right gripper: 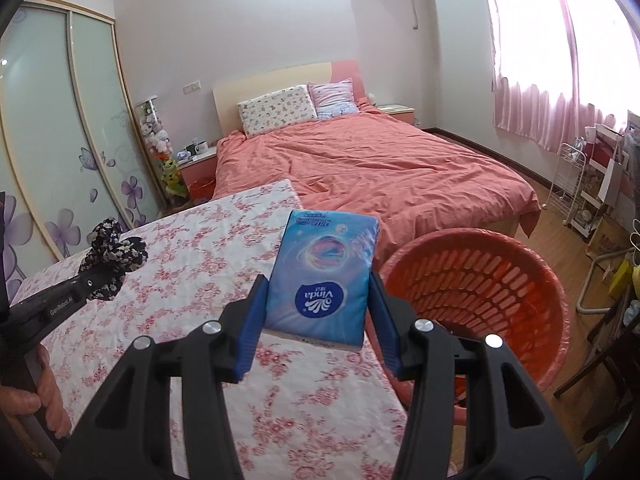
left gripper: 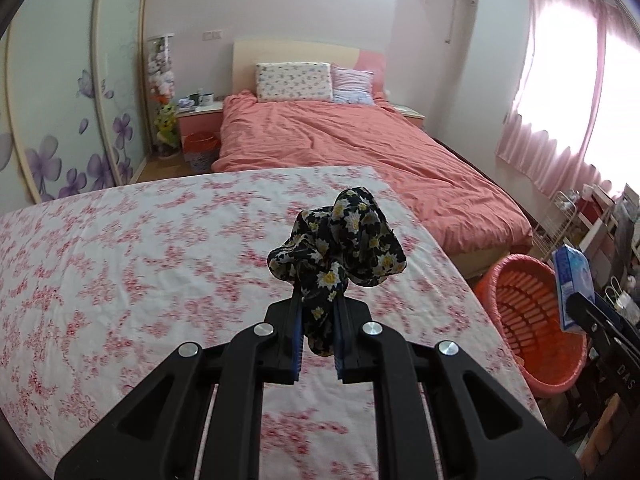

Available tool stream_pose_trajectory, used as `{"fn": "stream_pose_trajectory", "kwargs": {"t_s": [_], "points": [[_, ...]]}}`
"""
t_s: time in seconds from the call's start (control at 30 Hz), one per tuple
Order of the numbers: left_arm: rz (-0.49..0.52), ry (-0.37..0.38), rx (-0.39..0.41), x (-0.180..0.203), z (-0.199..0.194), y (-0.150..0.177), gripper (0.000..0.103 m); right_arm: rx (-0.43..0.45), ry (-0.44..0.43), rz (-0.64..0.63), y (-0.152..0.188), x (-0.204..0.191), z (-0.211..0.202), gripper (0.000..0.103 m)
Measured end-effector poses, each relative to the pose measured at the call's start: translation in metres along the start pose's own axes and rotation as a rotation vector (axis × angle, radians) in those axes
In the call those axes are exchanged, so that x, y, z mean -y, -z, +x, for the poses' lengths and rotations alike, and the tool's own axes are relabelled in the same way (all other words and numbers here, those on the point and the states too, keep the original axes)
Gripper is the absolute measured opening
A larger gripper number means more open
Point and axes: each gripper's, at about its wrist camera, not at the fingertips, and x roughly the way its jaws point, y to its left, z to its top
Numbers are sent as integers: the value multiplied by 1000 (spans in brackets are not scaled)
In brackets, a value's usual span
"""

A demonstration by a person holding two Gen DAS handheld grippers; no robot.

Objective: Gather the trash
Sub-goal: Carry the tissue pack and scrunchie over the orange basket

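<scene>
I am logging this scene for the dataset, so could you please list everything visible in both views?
scrunchie: one, black with yellow flowers, held in the left gripper above the table
tissue pack: one, blue, held in the right gripper near the table's edge
basket: one, orange, on the floor right of the table
table: one, white cloth with pink flowers, in front
bed: one, coral cover, behind the table
pillows: two, patterned, at the headboard
curtain: one, pink, at the window on the right
wardrobe: one, pale doors with purple flowers, on the left
left gripper: one, black, blue pads
right gripper: one, black, blue pads
</scene>
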Motion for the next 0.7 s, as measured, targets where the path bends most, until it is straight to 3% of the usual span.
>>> {"fn": "stream_pose_trajectory", "kwargs": {"t_s": [0.7], "points": [[117,148,-44,98,15,17,11,12,76,55,12,67,-9,49]]}}
